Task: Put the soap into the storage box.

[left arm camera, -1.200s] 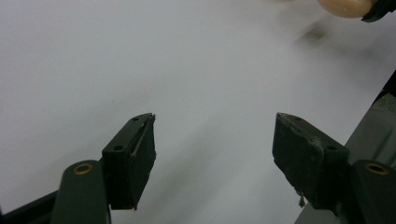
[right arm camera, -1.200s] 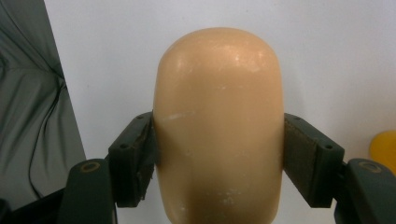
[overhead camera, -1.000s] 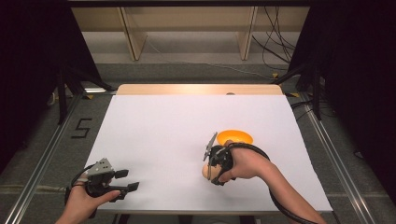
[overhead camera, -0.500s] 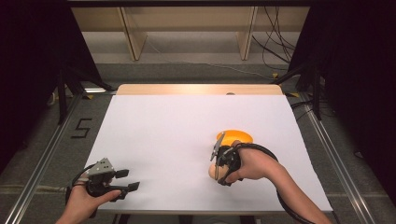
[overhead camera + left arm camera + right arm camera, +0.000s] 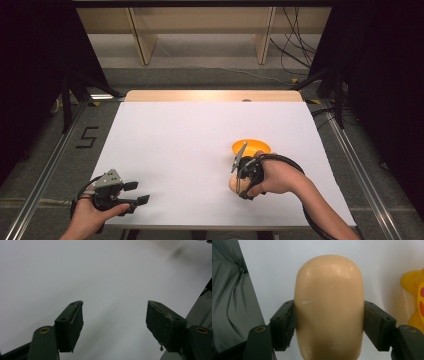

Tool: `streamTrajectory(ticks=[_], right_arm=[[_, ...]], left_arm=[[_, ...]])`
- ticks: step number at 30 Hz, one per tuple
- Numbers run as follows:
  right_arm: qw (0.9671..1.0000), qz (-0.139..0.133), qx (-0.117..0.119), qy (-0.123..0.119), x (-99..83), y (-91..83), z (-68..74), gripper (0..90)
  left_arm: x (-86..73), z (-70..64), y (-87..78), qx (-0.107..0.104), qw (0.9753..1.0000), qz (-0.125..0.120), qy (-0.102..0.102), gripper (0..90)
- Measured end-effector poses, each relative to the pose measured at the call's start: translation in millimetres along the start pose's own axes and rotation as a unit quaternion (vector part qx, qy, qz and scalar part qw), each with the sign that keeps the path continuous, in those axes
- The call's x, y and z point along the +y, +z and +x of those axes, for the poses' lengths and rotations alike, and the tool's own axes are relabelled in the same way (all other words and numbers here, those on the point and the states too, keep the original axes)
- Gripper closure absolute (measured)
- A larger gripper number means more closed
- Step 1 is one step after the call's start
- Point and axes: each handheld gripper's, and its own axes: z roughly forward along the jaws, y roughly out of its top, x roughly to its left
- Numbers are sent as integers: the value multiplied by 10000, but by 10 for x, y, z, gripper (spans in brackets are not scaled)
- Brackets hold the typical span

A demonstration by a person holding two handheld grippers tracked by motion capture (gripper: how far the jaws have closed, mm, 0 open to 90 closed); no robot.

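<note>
A smooth peach-coloured rounded object [image 5: 329,307] sits between the two black jaws of my right gripper [image 5: 329,325], which press on both its sides. From above, the right gripper [image 5: 239,186] is at the table's near right, and the peach object [image 5: 233,185] peeks out at its left. Just beyond it lies an orange-yellow dish [image 5: 251,147], also seen as a yellow shape [image 5: 414,297] at the right edge of the right gripper view. My left gripper [image 5: 136,192] rests at the near left corner, jaws wide apart and empty [image 5: 115,320].
A white sheet [image 5: 200,145] covers the table, with a wooden strip [image 5: 210,95] showing along the far edge. Grey floor [image 5: 234,302] lies past the table's near edge. Shelving and cables stand behind the table.
My right gripper has rotated and shifted slightly with the peach object held in it, staying beside the orange dish. The left gripper has stayed put.
</note>
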Motion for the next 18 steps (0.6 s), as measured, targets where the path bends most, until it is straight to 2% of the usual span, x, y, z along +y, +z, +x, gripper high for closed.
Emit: streamTrajectory(ticks=[1, 3, 4, 6, 8, 12, 13, 15, 17, 18], right_arm=[[9999, -103, 39, 30, -7, 6, 9, 332], [10000, -33, -19, -45, -22, -3, -9, 332], [9999, -29, 20, 107, -28, -7, 9, 332], [9999, -117, 70, -36, -38, -4, -11, 332], [10000, 22, -33, 5, -57, -21, -19, 332], [10000, 40, 1, 48, -84, -34, -30, 332], [10000, -36, -42, -62, -101, -33, -51, 332], [10000, 22, -12, 86, -113, -44, -41, 332], [10000, -35, -47, -24, -134, -39, -68, 332], [10000, -25, -65, -43, -144, -45, -74, 332]], left_arm=[[2, 2, -3, -21, 10000, 29, 2, 298], [1, 4, -3, -17, 10000, 25, 3, 298], [2, 5, -4, -25, 10000, 39, 4, 298], [0, 3, 0, -12, 10000, 19, -1, 298], [-1, -1, 3, -15, 10000, 2, -12, 298], [-3, 0, 6, -4, 10000, 6, -19, 298], [-3, -1, 7, -6, 10000, 7, -21, 298], [-5, -1, 12, -14, 10000, -7, -24, 298], [-5, 0, 17, 43, 10000, 11, -10, 298], [-6, -5, 19, -25, 10000, -33, -44, 297]])
